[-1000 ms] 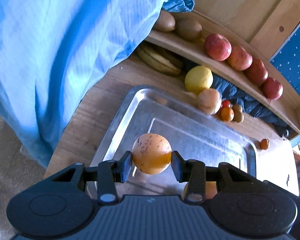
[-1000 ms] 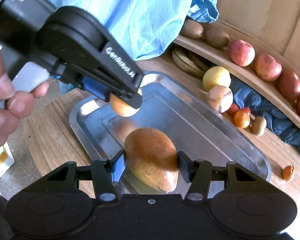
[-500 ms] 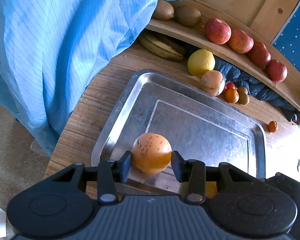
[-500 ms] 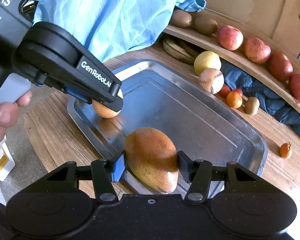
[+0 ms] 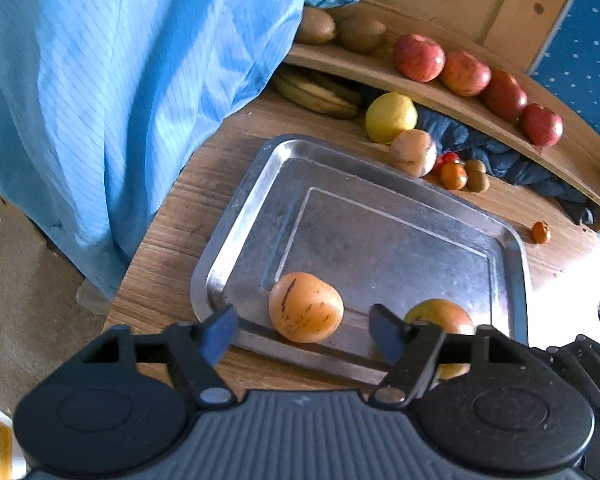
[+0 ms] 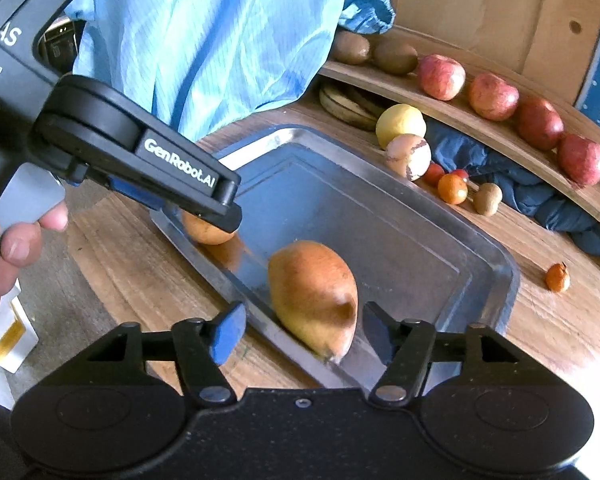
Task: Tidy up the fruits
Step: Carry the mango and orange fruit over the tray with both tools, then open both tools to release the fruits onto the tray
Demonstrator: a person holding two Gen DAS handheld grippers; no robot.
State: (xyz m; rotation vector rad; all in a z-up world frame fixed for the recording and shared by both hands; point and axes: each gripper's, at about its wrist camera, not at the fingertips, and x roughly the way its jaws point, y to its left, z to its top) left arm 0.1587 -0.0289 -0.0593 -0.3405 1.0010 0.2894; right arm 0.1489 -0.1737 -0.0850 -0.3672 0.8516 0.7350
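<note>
Both tools are wide open: left tool (image 5: 302, 330) has the orange (image 5: 306, 307) sitting loose between its fingers, right tool (image 6: 304, 330) the mango (image 6: 313, 294), both on the tray (image 5: 380, 216).

Count of fruit, tray and tools before you.

You have one metal tray (image 5: 236, 216) holding two fruits: one round orange fruit (image 5: 306, 307) and one mango (image 6: 312, 292). On the shelf (image 5: 452, 92) you can count four red apples (image 5: 419, 57) and two kiwis (image 5: 362, 34). On the tabletop (image 5: 180, 208) you can count one bunch of bananas (image 5: 320, 94), one yellow fruit (image 5: 391, 117), one pale round fruit (image 5: 413, 153), a cluster of about five small fruits (image 5: 454, 176), partly hidden, and one small orange fruit (image 5: 540, 232) apart. You hold two grippers, each with two fingers (image 5: 219, 332).
</note>
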